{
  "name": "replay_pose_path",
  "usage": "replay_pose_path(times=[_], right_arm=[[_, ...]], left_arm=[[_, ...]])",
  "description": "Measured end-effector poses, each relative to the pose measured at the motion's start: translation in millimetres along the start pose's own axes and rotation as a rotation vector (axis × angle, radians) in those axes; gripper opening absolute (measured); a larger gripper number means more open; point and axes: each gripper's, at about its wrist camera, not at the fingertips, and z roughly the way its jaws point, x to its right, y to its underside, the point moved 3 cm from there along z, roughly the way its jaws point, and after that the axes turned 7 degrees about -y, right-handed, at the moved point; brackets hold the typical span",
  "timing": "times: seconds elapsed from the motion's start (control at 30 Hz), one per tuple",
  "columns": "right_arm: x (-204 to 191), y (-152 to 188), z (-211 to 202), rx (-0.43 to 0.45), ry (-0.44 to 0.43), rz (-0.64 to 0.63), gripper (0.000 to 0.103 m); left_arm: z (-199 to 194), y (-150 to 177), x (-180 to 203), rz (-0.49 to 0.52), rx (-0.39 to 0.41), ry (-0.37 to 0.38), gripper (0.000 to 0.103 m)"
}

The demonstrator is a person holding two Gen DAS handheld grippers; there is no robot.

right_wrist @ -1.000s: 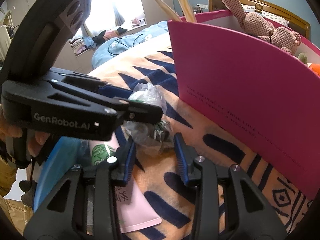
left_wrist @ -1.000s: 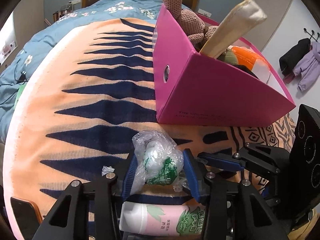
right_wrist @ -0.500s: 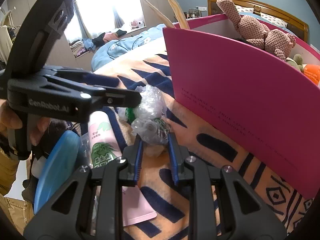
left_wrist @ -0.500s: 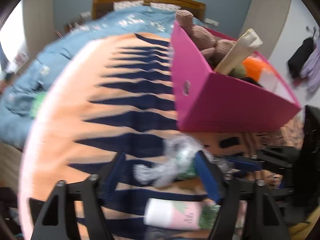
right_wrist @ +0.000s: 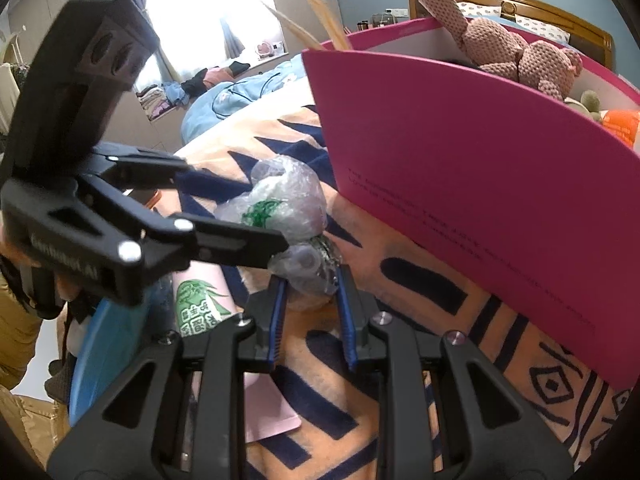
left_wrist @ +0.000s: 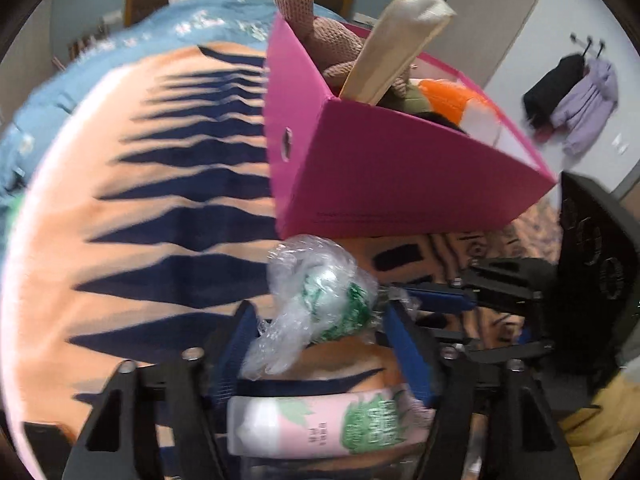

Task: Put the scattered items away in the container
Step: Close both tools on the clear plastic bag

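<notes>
Bed, covered by an orange blanket with dark blue stripes, carries everything shown. Pink box, the container, stands on the blanket and already holds a knitted toy, a cream bag handle and an orange item; these count as tidied. Left gripper straddles a crumpled plastic bag printed in green, which lies on the blanket just in front of the box; its jaws are closing, yet a gap shows at each pad, so the bag sits between them ungripped. Right gripper has its jaws drawn close together, pinching the near end of the same bag. Pink tube with a green leaf label lies on the blanket just behind the bag, beneath the left gripper, untouched. Judged progress: most items are boxed; the bag and the tube remain outside, and the bag is the item in hand.
</notes>
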Motion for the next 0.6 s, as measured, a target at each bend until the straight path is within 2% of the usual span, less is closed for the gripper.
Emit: replay_pose_path(times=[0.1, 0.2, 0.3, 0.43, 0.6], right_arm=[[3, 1, 0, -0.001, -0.003, 0.001, 0.026], [6, 2, 0, -0.002, -0.009, 0.008, 0.028], [9, 3, -2, -0.001, -0.013, 0.018, 0.029], [13, 5, -4, 0.0, -0.002, 0.019, 0.042], [14, 4, -4, 0.005, 0.009, -0.001, 0.044]], left_arm=[[0, 1, 1, -0.001, -0.003, 0.041, 0.042], [-2, 4, 1, -0.001, -0.006, 0.054, 0.039], [-3, 6, -1, -0.014, -0.012, 0.066, 0.039], [-2, 6, -1, -0.017, -0.02, 0.059, 0.039], [2, 5, -1, -0.031, -0.029, 0.063, 0.039]])
